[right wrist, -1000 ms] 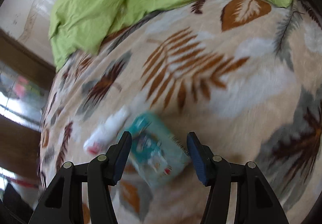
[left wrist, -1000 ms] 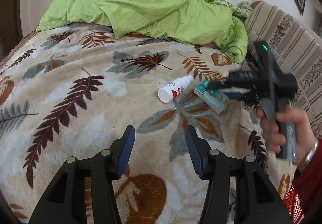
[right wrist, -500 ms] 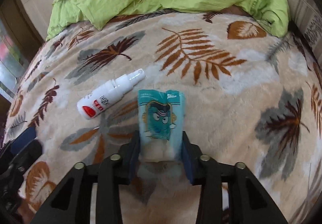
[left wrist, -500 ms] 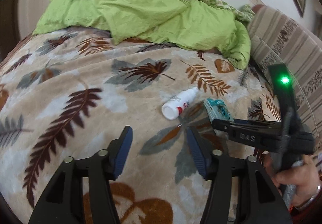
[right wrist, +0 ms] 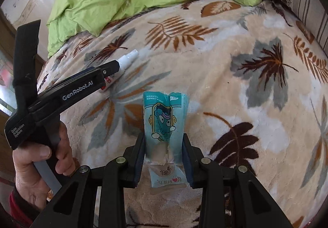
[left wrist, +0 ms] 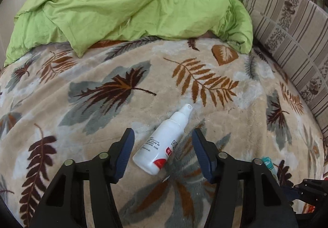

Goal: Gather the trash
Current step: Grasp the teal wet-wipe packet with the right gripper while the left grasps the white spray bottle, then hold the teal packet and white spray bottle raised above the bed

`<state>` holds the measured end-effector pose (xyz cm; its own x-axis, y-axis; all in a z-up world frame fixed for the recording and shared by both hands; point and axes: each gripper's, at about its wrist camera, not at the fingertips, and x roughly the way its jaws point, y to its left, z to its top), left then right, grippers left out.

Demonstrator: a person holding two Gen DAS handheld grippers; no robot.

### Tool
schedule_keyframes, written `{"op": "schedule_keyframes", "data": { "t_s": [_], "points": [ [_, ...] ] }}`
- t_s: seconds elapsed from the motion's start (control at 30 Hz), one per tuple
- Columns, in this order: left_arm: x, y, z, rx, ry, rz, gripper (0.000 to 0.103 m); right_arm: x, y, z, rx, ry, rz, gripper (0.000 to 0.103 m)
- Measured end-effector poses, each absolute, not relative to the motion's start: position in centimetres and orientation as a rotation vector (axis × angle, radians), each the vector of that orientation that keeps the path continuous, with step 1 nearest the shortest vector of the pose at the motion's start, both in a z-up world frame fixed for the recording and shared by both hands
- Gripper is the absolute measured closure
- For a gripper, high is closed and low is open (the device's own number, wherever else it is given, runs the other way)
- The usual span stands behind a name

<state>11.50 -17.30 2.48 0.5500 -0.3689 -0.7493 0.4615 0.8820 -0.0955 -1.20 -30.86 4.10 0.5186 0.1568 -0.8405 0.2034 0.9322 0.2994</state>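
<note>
Left wrist view: the left gripper (left wrist: 163, 153) has swung in from the side and now straddles the white spray bottle (left wrist: 163, 142) lying on the leaf-patterned bed blanket (left wrist: 102, 92); its jaws are closing, pads not yet touching.

Right wrist view: the right gripper (right wrist: 164, 158), open a second ago, is now clamped on the teal snack wrapper (right wrist: 164, 125). One piece secured, the second nearly.

Bed covered by a beige leaf-print blanket (left wrist: 143, 76). White spray bottle (left wrist: 162, 144) lies on it, near centre. Crumpled green duvet (left wrist: 123, 2) at far end. Striped cushion (left wrist: 291, 29) along right edge.
</note>
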Motion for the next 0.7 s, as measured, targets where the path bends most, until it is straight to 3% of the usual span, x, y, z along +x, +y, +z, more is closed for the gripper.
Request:
{"op": "schedule_keyframes", "data": {
  "t_s": [0.13,0.2,0.47,0.7],
  "points": [
    [12.0,-18.3,0.9,0.152,0.906,-0.47,0.071,-0.8,-31.1,3.8,0.407,1.039,-0.026,0.067],
    [11.8,-18.3,0.5,0.163,0.905,-0.46,0.074,-0.7,-31.1,3.7,0.413,1.041,-0.025,0.067],
    [9.4,-16.1,0.8,0.099,0.919,-0.446,0.074,-1.4,-30.7,4.2,0.41,1.013,-0.04,0.067],
    [4.4,-12.5,3.6,0.06,0.85,-0.401,0.074,-4.6,-29.6,7.5,0.344,0.869,-0.092,0.067]
  ]
}}
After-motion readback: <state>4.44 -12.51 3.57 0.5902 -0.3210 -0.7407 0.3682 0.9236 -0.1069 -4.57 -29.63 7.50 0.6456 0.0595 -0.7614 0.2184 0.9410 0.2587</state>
